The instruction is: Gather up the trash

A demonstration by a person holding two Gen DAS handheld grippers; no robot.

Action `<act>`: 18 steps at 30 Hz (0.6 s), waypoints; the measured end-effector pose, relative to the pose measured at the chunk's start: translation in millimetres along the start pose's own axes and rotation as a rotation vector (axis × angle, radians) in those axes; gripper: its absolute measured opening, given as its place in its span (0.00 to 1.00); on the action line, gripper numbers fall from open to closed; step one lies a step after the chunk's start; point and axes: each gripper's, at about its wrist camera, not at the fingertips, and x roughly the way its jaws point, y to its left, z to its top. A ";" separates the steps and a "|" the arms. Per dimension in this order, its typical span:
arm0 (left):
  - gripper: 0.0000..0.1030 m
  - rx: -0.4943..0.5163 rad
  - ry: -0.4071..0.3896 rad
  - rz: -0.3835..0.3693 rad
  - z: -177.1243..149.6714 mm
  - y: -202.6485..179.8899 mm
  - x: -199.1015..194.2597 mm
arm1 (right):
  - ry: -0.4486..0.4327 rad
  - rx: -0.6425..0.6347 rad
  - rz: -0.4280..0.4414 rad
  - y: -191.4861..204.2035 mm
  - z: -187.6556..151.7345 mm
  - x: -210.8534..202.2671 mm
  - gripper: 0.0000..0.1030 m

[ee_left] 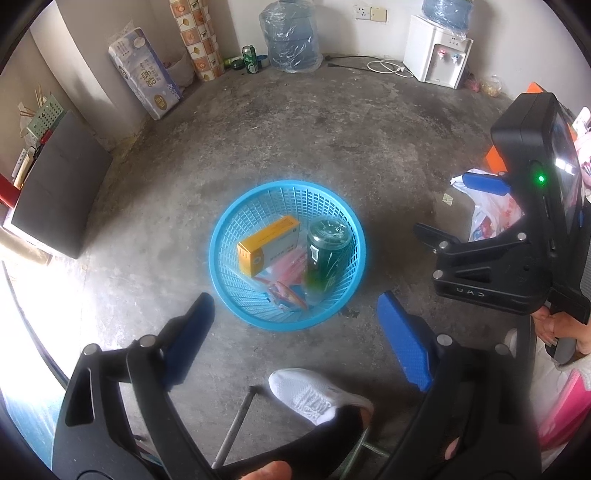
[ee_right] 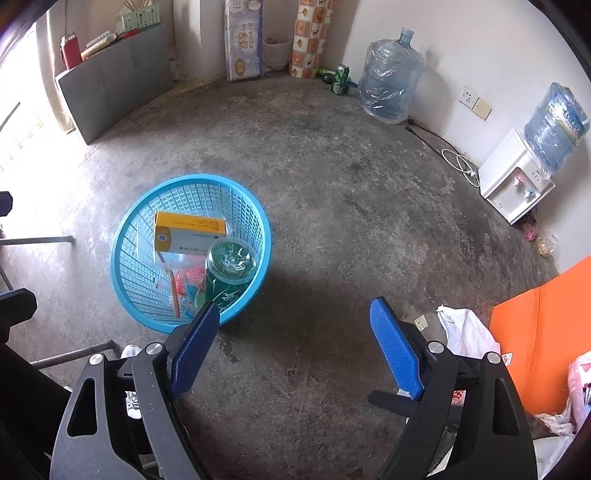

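A blue plastic basket [ee_left: 221, 236] [ee_right: 122, 240] stands on the concrete floor. It holds a yellow-and-white box [ee_left: 267, 245] [ee_right: 188, 230], a green plastic bottle [ee_left: 327, 254] [ee_right: 229, 271] and a clear bag with red printing [ee_left: 284, 280] [ee_right: 184, 280]. My left gripper [ee_left: 295, 314] is open and empty, just in front of the basket. My right gripper [ee_right: 295, 317] is open and empty, right of the basket; its body shows in the left wrist view [ee_left: 517, 229].
A white plastic bag [ee_right: 467, 330] [ee_left: 491, 214] and an orange mat [ee_right: 543, 332] lie at the right. A green can [ee_left: 250, 59] [ee_right: 340, 79], a water jug [ee_left: 291, 35] [ee_right: 389, 79] and a dispenser [ee_left: 436, 55] [ee_right: 515, 175] stand along the wall. A white shoe [ee_left: 314, 395] is near.
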 end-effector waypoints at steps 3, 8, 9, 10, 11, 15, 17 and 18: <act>0.83 0.001 0.006 0.001 0.1 0.4 1.0 | -0.006 -0.002 -0.004 -0.3 0.2 -1.2 0.79; 0.83 0.008 0.007 0.017 0.1 -0.5 0.7 | -0.009 -0.002 -0.005 -0.9 0.8 -1.9 0.79; 0.83 0.011 0.006 0.022 0.4 -1.0 0.8 | -0.009 -0.002 -0.005 -0.7 0.8 -2.1 0.79; 0.83 0.015 0.005 0.030 0.4 -1.4 1.0 | -0.008 -0.002 -0.003 -0.5 0.8 -2.1 0.79; 0.83 0.018 0.005 0.036 0.4 -2.1 1.0 | -0.006 -0.004 -0.001 -0.3 0.9 -1.9 0.79; 0.83 0.020 0.002 0.041 0.5 -1.8 0.1 | -0.009 -0.014 -0.009 1.1 0.4 -2.1 0.79; 0.83 0.015 0.004 0.038 0.6 -1.0 0.2 | -0.007 -0.016 -0.011 1.1 0.4 -1.7 0.79; 0.83 0.009 0.006 0.033 0.8 -0.2 0.6 | -0.006 -0.014 -0.008 1.3 0.1 -1.4 0.79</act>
